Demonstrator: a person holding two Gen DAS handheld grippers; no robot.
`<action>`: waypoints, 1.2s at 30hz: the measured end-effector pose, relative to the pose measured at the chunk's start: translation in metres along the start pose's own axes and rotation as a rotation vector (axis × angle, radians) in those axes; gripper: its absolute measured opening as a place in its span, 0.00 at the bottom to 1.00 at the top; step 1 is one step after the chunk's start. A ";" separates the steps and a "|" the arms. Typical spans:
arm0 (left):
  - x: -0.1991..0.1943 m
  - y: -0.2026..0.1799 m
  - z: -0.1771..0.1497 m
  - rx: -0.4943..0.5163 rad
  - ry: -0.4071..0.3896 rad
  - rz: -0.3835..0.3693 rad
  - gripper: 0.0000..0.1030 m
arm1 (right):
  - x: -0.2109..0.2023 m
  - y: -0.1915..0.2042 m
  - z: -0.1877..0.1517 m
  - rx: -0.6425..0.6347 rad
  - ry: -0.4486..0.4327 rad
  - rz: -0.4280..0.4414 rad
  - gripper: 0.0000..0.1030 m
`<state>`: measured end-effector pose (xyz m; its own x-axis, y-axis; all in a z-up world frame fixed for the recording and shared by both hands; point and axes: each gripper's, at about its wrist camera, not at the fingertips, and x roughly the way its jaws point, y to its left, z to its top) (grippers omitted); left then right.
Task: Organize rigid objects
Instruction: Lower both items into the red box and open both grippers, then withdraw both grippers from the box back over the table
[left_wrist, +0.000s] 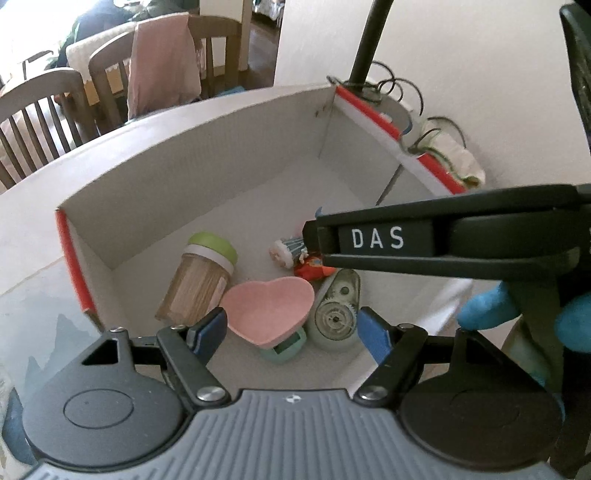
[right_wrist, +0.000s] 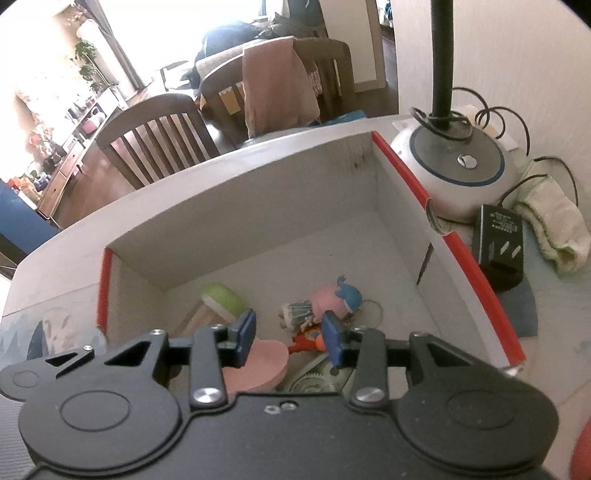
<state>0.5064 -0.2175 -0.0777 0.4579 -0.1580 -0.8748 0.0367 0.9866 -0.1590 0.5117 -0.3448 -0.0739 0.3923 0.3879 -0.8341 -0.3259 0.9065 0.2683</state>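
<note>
A white cardboard box with red edges holds a green-lidded jar of toothpicks, a pink heart-shaped dish, a correction-tape dispenser, a small teal gadget, an orange toy and a pink and blue doll keychain. My left gripper is open and empty above the dish. My right gripper is open and empty over the box; it crosses the left wrist view from the right.
A lamp base with a black pole and cables stands right of the box, beside a black power adapter and a folded cloth. Wooden chairs stand beyond the table's far edge.
</note>
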 end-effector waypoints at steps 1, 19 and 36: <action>-0.005 0.001 -0.001 -0.004 -0.007 -0.003 0.75 | -0.004 0.001 -0.001 -0.002 -0.004 0.003 0.39; -0.102 0.025 -0.050 -0.026 -0.167 -0.080 0.75 | -0.077 0.057 -0.041 -0.081 -0.106 0.053 0.64; -0.183 0.085 -0.129 -0.069 -0.290 -0.097 0.80 | -0.129 0.116 -0.105 -0.107 -0.226 0.121 0.84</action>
<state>0.3108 -0.1098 0.0100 0.6900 -0.2235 -0.6885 0.0370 0.9608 -0.2748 0.3329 -0.3069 0.0137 0.5226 0.5305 -0.6674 -0.4664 0.8332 0.2970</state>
